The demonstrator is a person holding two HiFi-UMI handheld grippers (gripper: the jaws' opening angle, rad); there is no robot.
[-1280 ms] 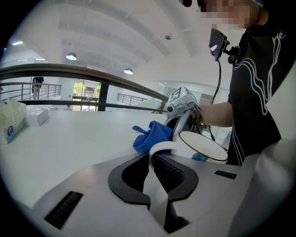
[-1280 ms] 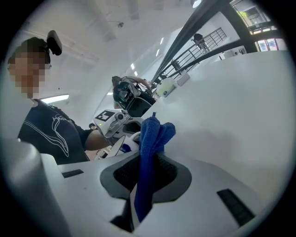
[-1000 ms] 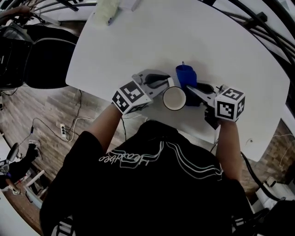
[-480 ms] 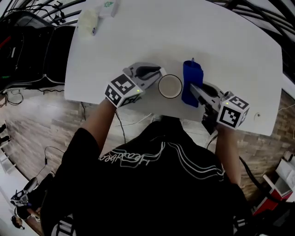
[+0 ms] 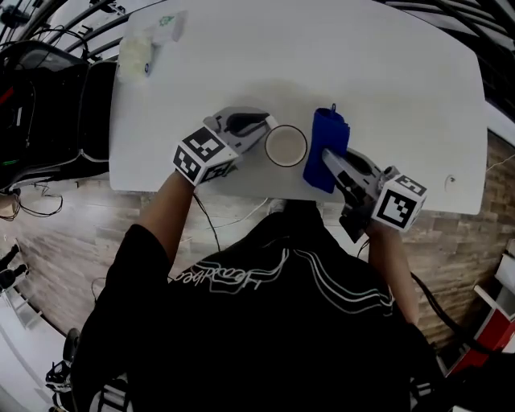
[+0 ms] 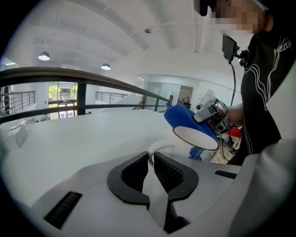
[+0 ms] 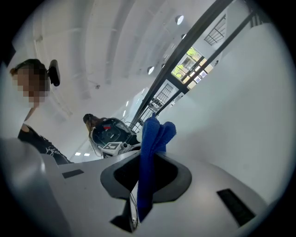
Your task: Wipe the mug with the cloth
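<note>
Mug (image 5: 286,146) is over the near edge of the table (image 5: 386,80), mouth up toward us; we can't tell whether its base touches the top. Left gripper (image 5: 259,133) has its jaws clamped on the white handle (image 6: 154,192), so the mug is pinned from that side. Cloth (image 5: 325,145), blue and folded, is pinched tight in the right gripper (image 5: 331,161) and looks to lie against the mug's outer wall opposite the handle. Our read: the wiping stroke is the step in hand. To do it well we hold the handle firm so the mug can't spin, press the cloth flat on the wall rather than poking with the jaw tips, sweep round and up to the rim, and keep the mug inboard of the table edge. Count: one mug, one cloth, two grippers. There are also two loose items at the table's far left corner, a pale bundle (image 5: 133,55) and a white packet (image 5: 166,22), well apart from the work.
</note>
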